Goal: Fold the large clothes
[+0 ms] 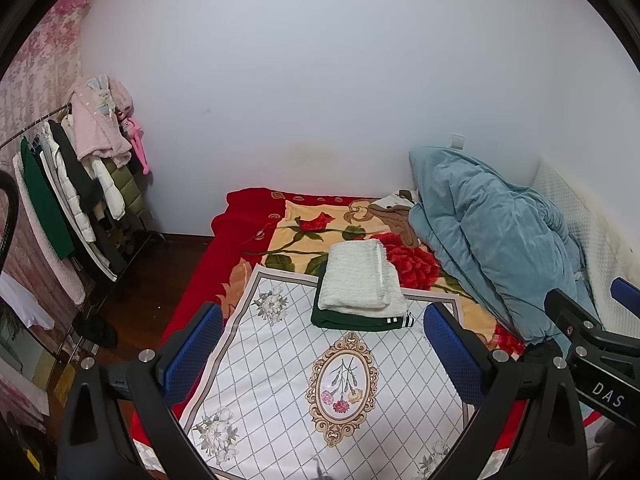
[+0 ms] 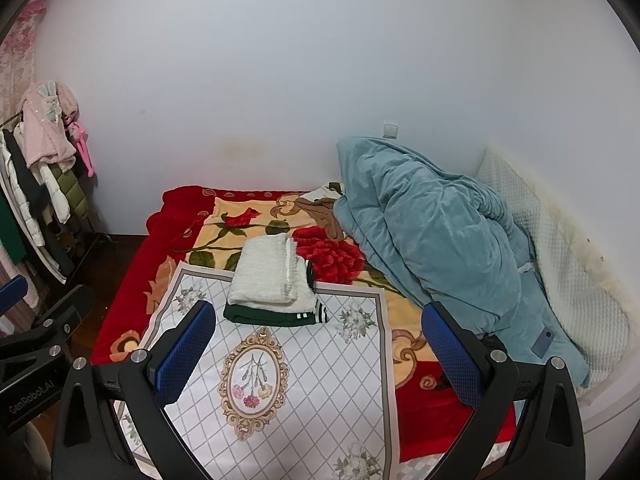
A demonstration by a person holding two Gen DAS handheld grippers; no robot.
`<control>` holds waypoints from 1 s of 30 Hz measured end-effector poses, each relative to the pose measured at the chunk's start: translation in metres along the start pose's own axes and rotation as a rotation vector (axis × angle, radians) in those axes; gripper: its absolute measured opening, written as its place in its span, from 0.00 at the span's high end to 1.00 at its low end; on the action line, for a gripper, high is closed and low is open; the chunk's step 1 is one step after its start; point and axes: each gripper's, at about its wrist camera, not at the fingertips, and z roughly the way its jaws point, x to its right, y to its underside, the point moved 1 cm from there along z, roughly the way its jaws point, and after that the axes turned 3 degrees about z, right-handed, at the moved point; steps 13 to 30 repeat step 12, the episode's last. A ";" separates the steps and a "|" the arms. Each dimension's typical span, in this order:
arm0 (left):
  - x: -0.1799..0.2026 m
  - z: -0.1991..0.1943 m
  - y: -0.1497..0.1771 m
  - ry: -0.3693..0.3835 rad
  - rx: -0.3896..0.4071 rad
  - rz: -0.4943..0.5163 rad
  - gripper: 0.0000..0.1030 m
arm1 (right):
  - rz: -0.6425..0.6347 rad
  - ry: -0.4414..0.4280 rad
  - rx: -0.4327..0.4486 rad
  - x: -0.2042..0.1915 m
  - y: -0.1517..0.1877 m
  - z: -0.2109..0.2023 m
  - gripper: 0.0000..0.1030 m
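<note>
Both tongs, left [image 1: 324, 350] and right [image 2: 320, 350], gape apart above the white cloth's [image 2: 328, 380] bare near half.

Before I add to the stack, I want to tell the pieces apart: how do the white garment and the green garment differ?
The white garment lies on top; the green garment sits underneath, only its front edge showing. The white one looks fuzzy and plain, while the green one looks smoother and has white-striped trim at one corner. The white one shows layered folds; the green one's folds are hidden. Both are folded flat, resting on the patterned cloth.
</note>
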 end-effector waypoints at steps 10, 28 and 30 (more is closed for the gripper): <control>0.000 -0.001 0.002 -0.001 -0.003 -0.005 0.01 | -0.002 -0.004 -0.003 -0.002 -0.002 0.001 0.00; 0.000 0.000 0.002 0.002 -0.004 -0.003 0.01 | -0.001 -0.005 -0.003 -0.002 -0.002 0.001 0.00; 0.000 0.000 0.002 0.002 -0.004 -0.003 0.01 | -0.001 -0.005 -0.003 -0.002 -0.002 0.001 0.00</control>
